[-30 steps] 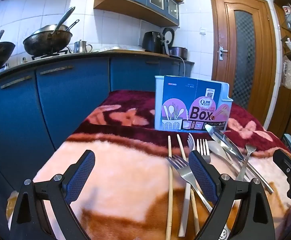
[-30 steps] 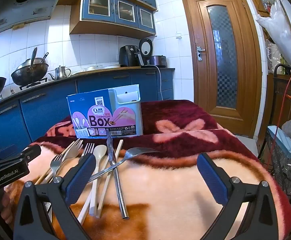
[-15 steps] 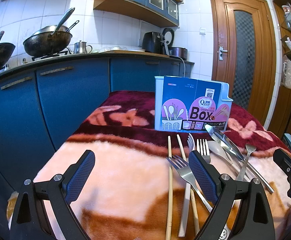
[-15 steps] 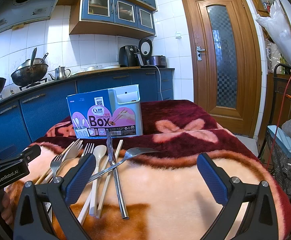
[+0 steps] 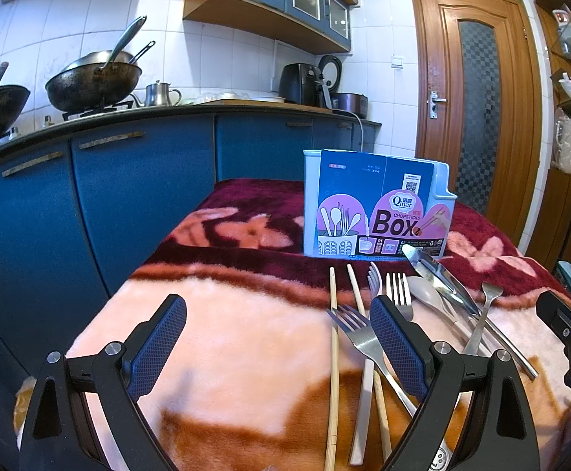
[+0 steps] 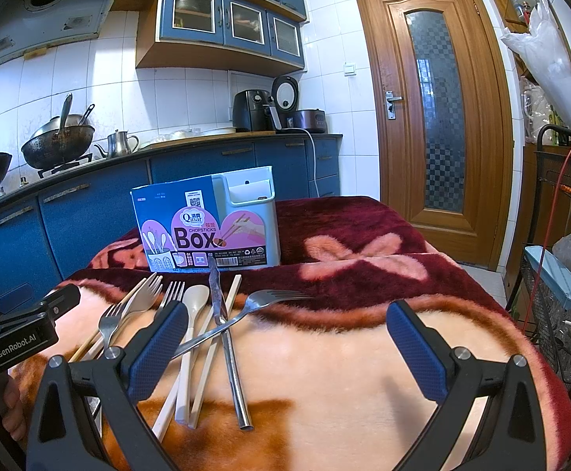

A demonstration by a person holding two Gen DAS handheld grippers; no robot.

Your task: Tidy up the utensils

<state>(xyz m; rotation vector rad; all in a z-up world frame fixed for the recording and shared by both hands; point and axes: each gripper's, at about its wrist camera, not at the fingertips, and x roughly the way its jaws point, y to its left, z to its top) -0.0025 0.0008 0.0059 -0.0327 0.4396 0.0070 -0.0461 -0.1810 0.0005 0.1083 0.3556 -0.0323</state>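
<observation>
Both claws are held released and empty above the near edge of the blanket-covered worktop [image 6: 364, 373]. The left claw [image 5: 277, 349] and right claw [image 6: 285, 349] flank a loose pile of utensils [image 6: 207, 314]: forks, chopsticks, a spoon and a knife. The chopsticks box [image 6: 207, 227] is seen upright toward the far edge, just behind the pile.

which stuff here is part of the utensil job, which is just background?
Job:
- forks
- cream spoon
- knife
- chopsticks
- chopsticks box, standing behind the utensils

Background:
- woks and kettle on the counter
- air fryer
- door
- wire rack
</observation>
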